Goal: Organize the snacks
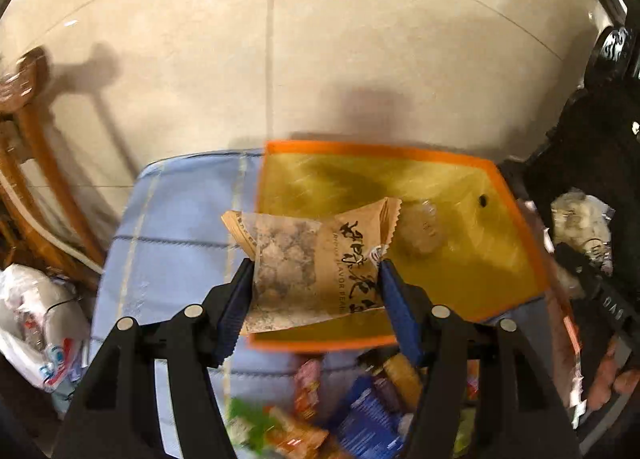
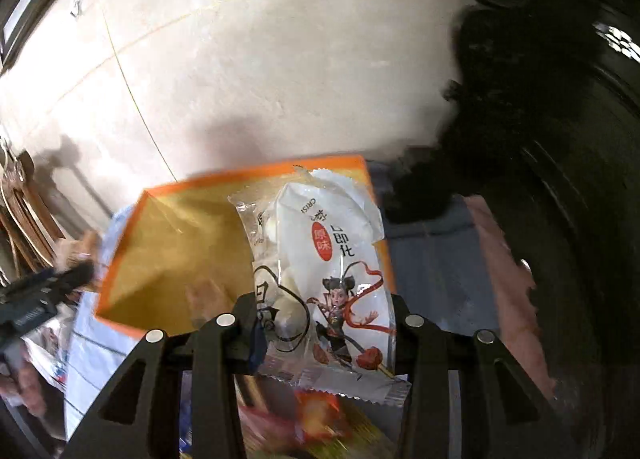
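The brown paper-look peanut snack packet is pinched by its sides between the closed-in jaws of the left gripper, up over the near edge of the yellow tray with an orange rim. The right gripper is clamped on a white cartoon-print snack bag above that tray's right side. Looks like mid-carry; next is probably lowering and letting go. Tray's mostly bare, but a loose snack pile crowds its near edge.
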`<state>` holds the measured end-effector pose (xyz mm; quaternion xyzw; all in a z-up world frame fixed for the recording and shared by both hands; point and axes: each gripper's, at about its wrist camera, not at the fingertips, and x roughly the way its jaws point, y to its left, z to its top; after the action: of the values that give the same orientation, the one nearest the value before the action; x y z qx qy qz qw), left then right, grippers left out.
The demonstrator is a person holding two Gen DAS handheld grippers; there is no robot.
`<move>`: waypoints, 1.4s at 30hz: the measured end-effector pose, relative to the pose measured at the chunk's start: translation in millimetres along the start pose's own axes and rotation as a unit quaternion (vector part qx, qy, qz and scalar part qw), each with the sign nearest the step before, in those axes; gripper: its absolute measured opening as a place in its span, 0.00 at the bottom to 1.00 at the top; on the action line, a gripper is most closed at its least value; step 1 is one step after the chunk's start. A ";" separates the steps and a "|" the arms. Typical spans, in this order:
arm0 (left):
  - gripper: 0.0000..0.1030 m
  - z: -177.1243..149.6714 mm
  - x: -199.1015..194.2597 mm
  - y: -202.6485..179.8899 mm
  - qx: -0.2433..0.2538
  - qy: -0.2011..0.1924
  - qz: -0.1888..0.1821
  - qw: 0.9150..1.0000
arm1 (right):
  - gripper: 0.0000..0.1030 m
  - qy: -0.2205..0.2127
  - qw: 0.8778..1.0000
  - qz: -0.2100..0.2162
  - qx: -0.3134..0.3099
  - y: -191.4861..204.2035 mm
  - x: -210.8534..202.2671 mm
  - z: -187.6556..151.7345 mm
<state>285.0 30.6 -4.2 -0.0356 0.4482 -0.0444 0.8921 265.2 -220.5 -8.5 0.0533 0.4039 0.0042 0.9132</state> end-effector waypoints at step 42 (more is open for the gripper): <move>0.23 -172.5 96.5 6.8 0.070 0.139 0.034 0.987 | 0.42 0.173 0.985 0.012 -0.002 -1.6 70.3 -135.0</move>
<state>204.2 22.5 -184.6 0.0491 0.5646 -0.0499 0.8224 212.8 -205.8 -150.7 0.0553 0.5547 0.0251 0.8298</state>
